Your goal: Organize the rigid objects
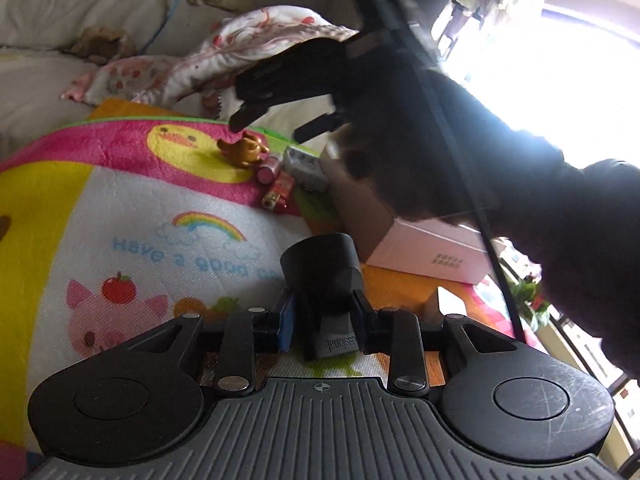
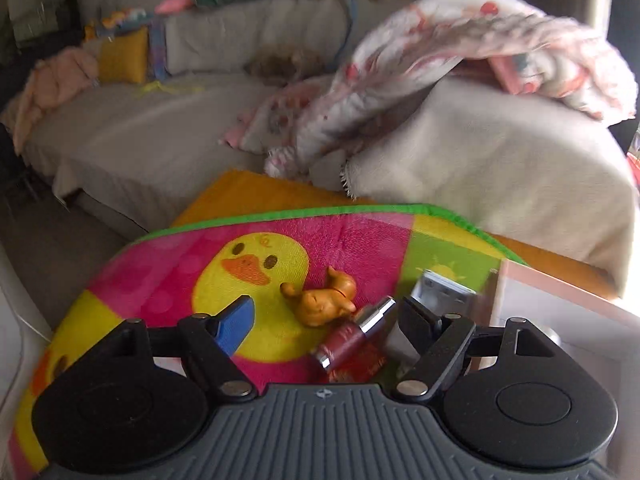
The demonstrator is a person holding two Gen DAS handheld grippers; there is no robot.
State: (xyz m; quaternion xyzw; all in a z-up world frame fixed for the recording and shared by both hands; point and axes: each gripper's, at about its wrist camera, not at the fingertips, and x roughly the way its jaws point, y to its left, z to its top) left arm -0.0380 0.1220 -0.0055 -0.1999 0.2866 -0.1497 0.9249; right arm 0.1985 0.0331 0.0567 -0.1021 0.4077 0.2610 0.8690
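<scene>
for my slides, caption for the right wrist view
Open right gripper hovers over a toy dog and small bottle on a colorful mat.

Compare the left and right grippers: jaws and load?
Left gripper: jaws closed in on a black cylindrical object that stands upright between them. Right gripper: jaws spread wide, nothing between them but the mat, hanging over the golden dog figurine and the maroon tube. Shared: same black build, a blue pad on one finger, both over the cartoon play mat.
</scene>
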